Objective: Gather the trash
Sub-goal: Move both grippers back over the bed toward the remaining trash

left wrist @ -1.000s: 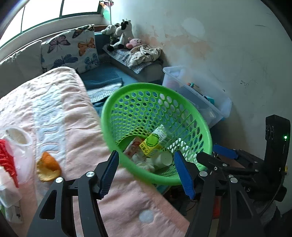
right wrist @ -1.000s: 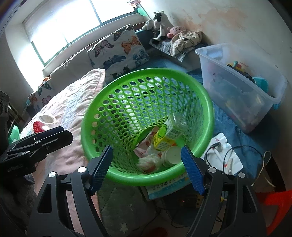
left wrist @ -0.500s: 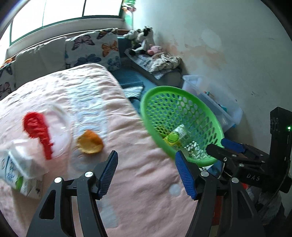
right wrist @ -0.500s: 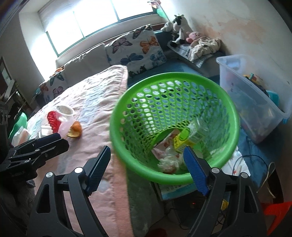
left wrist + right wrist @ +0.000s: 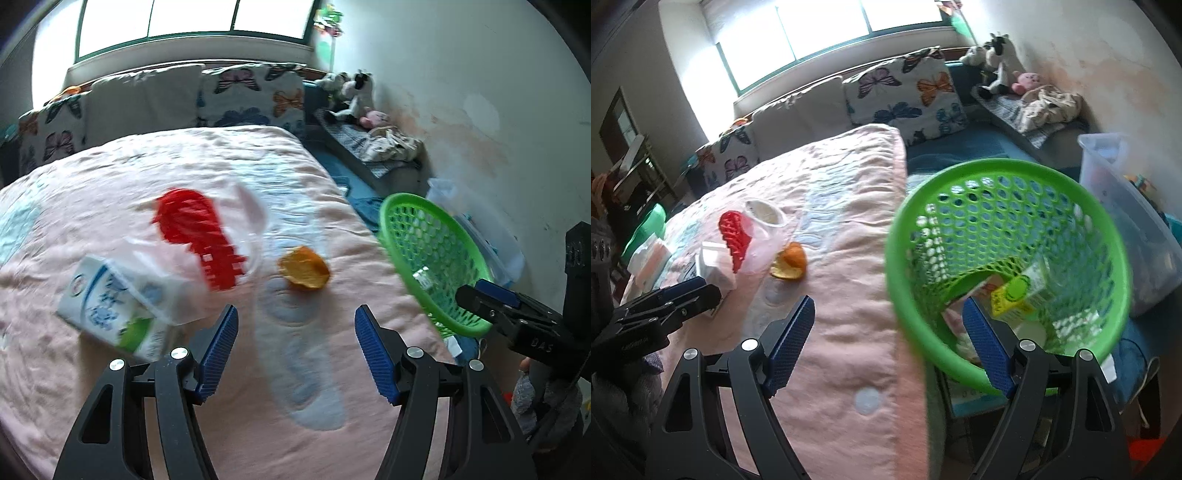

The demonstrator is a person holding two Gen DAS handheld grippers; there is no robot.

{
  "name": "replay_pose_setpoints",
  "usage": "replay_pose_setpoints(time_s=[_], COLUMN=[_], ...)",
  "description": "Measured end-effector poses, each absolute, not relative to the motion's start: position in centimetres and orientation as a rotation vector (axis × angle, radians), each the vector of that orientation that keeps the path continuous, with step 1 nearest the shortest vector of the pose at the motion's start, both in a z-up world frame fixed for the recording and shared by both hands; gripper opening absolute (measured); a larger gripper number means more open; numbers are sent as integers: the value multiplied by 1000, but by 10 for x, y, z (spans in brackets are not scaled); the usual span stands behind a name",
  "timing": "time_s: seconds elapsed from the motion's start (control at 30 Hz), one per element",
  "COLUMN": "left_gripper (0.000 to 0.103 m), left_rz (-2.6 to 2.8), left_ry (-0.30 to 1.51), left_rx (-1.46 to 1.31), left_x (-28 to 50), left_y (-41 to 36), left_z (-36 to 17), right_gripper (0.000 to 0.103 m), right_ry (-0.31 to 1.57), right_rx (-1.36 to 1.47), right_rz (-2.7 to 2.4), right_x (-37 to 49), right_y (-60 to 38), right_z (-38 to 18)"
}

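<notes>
A green mesh basket [image 5: 1004, 177] stands off the bed's right edge and holds a yellow-green carton [image 5: 1019, 295] and other trash; it also shows in the left wrist view [image 5: 402, 218]. On the pink blanket lie an orange peel [image 5: 303, 267], a clear plastic cup with a red net [image 5: 199, 236] and a white milk carton [image 5: 118, 306]. My left gripper [image 5: 293, 343] is open and empty, above the blanket just short of the peel. My right gripper [image 5: 888, 339] is open and empty over the bed's edge beside the basket.
Butterfly pillows [image 5: 251, 99] line the back of the bed. Plush toys [image 5: 993, 59] and crumpled cloth sit on a bench by the wall. A clear storage bin [image 5: 1126, 206] stands right of the basket. A tissue pack [image 5: 646, 258] lies at the bed's left.
Both grippers have swung left, away from the basket and toward the bed. The peel, cup and milk carton now sit in front of the left gripper. Both stay open.
</notes>
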State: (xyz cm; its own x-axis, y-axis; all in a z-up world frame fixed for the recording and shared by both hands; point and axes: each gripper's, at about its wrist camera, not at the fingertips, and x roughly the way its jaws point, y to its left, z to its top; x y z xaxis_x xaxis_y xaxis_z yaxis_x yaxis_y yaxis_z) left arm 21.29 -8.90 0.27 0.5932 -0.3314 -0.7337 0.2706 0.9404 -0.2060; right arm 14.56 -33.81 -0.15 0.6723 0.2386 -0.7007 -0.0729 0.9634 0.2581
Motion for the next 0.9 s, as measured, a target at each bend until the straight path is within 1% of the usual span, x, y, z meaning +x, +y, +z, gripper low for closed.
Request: replay_pose_setpoints(time_s=[0.6,0.87,0.9], left_gripper=[63,64,66], left_rz=[-198,-164,-161], left_ry=[858,863,863], left_rx=[-171,-191,-191], left_x=[208,205,205], left_y=[-5,17,19], left_z=[-2,-6,-7], right_gripper=[82,76,74], right_ry=[866,882,879], right_rx=[82,4,-9], right_rz=[342,405,407], right_x=[185,205,207], right_y=[-254,-217,-213], right_z=[-14,-25,-26])
